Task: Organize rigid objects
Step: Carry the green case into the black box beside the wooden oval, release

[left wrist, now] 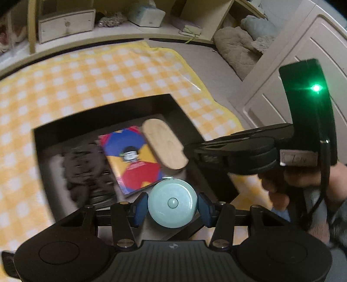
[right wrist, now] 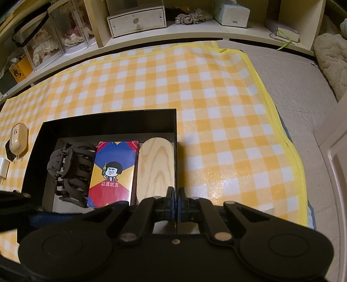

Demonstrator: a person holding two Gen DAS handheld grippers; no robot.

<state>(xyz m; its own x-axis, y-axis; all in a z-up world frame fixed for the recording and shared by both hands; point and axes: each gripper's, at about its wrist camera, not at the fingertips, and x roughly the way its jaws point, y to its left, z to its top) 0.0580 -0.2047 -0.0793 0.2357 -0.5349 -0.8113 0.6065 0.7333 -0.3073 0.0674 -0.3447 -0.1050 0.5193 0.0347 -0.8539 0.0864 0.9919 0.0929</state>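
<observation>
My left gripper (left wrist: 172,205) is shut on a round mint-green tape measure (left wrist: 171,213), with its blue pads pressing both sides, above the near part of a black box (left wrist: 104,110). Inside the box lie a dark claw hair clip (right wrist: 69,171), a colourful card pack (right wrist: 113,171) and an oval wooden piece (right wrist: 157,167). In the left wrist view the clip (left wrist: 82,169) is blurred beside the pack (left wrist: 132,156) and the wooden piece (left wrist: 164,145). My right gripper (right wrist: 176,195) is shut on the thin right wall of the box (right wrist: 108,117); from the left wrist it shows at that wall (left wrist: 196,151).
The box stands on a yellow-and-white checked mat (right wrist: 216,108). A beige case (right wrist: 19,138) lies on the mat left of the box. Behind are shelves with a small drawer unit (right wrist: 136,19) and a tissue pack (right wrist: 232,13). A white cabinet door (left wrist: 303,65) stands at the right.
</observation>
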